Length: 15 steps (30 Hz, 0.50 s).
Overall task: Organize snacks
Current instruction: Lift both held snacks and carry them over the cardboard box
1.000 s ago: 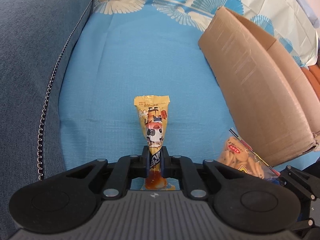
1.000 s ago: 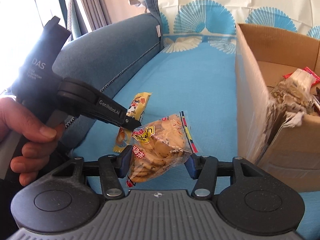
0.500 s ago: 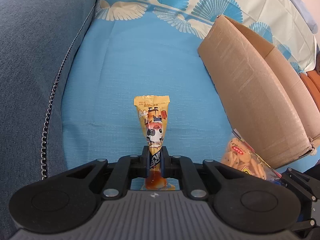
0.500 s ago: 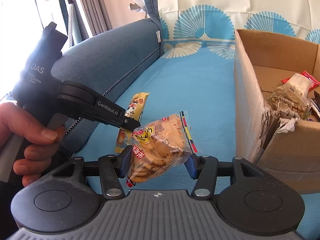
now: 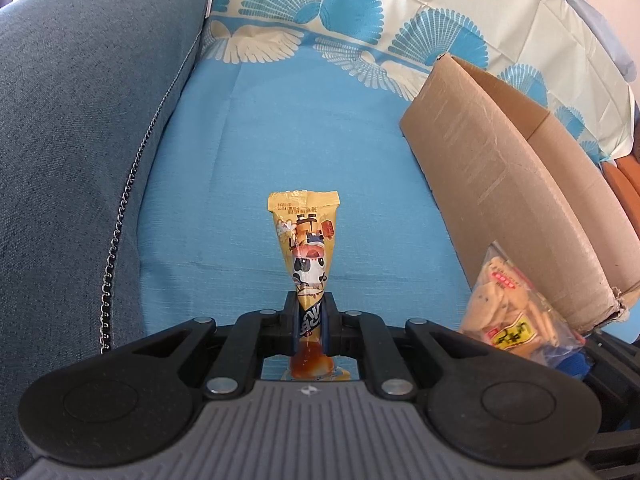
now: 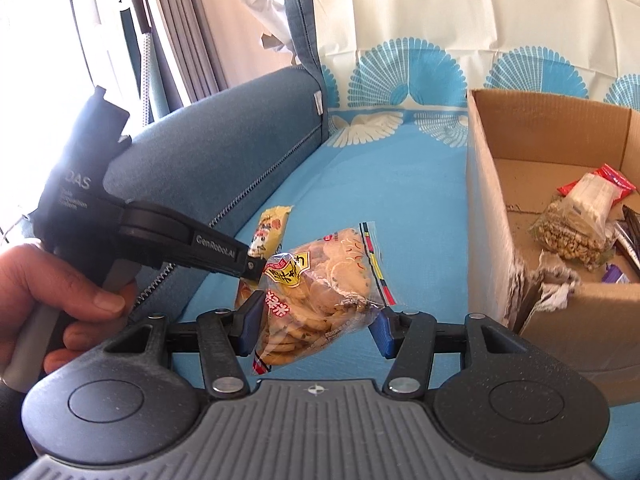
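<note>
My left gripper (image 5: 311, 322) is shut on a narrow yellow snack packet (image 5: 306, 248) with a panda picture and holds it above the blue sofa cover. The packet also shows in the right wrist view (image 6: 270, 230), held by the left gripper (image 6: 254, 268). My right gripper (image 6: 316, 330) is shut on a clear bag of round crackers (image 6: 320, 284), lifted off the seat. That bag shows at the lower right of the left wrist view (image 5: 514, 312). The open cardboard box (image 6: 486, 216) stands to the right of both grippers.
The box holds several snacks, among them a bag of nuts (image 6: 572, 232) and a red-edged packet (image 6: 598, 188). Its near corner (image 6: 548, 284) is torn. A dark blue sofa armrest (image 5: 80, 128) rises at the left. The patterned cover runs up the backrest (image 5: 360, 12).
Both grippers have risen with their snacks still held. The right wrist view now looks further into the box.
</note>
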{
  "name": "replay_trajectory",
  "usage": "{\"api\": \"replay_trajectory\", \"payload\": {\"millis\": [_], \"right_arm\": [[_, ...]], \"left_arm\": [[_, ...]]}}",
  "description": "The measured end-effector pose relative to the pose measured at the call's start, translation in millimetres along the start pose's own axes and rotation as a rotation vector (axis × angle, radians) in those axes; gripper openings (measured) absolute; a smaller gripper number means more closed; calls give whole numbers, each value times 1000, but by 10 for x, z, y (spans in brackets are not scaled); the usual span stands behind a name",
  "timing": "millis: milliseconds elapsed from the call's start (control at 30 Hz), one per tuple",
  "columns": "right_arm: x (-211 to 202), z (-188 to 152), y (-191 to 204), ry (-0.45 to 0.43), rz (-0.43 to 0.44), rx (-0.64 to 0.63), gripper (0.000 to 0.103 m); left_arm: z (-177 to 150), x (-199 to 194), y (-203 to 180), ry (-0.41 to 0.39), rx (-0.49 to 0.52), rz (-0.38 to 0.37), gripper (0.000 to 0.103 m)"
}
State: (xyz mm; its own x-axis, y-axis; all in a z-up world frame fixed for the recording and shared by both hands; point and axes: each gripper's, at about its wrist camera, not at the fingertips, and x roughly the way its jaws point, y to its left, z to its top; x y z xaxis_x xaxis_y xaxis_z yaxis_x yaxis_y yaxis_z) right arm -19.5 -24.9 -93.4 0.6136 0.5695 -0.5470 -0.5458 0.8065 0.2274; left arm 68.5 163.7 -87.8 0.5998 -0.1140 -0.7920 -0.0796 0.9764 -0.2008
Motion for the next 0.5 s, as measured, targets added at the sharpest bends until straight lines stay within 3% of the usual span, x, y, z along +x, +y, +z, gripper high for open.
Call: {"api": "replay_trajectory", "payload": {"millis": [267,500], "right_arm": [[-92,106,19,-61,16,-9,56],[-234,260,-13,-128,29,-12,56]], "left_arm": [[4,-27,-45,-28,24,31,10],[-8,-63,-67,-54,32,48,0]]}}
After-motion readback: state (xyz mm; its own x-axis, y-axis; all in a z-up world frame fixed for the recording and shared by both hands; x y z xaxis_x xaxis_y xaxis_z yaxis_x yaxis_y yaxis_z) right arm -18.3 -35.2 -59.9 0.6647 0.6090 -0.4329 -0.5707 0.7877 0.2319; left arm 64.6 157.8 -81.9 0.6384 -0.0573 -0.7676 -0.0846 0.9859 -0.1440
